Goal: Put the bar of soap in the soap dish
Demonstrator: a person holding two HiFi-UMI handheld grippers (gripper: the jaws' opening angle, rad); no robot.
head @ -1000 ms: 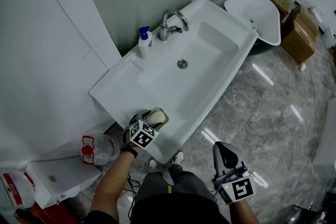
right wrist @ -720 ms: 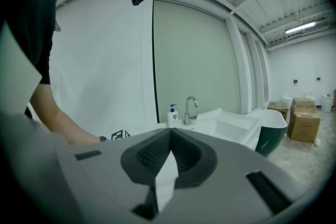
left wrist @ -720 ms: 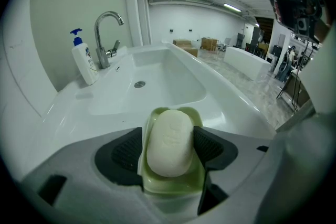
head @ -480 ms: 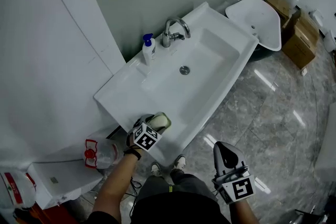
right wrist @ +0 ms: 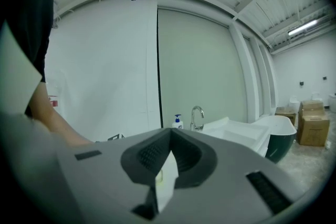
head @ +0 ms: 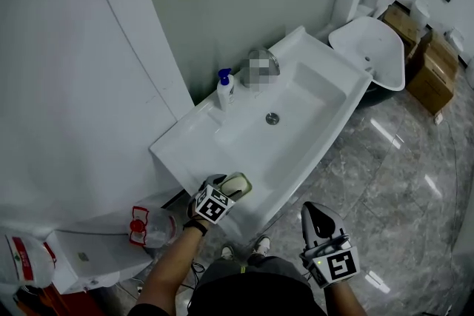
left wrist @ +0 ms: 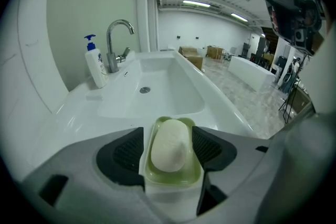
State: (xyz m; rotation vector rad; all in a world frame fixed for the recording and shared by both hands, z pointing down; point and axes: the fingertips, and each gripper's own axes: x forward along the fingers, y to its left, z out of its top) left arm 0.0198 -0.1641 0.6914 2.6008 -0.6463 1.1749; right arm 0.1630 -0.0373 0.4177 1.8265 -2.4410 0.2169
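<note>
Lying between the jaws of the left tongs, the white bar of soap rests in the green soap dish. The jaws clamp the dish by its two long sides at the near edge of the white sink. The right tongs are closed together on nothing, low beside the person's body, well apart from the dish. Farther back, a pump bottle stands just beside the faucet.

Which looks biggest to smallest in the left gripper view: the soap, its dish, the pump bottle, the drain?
1. dish
2. soap
3. bottle
4. drain
The dish and soap sit nearest the camera, so their true size against the bottle is unsure.
</note>
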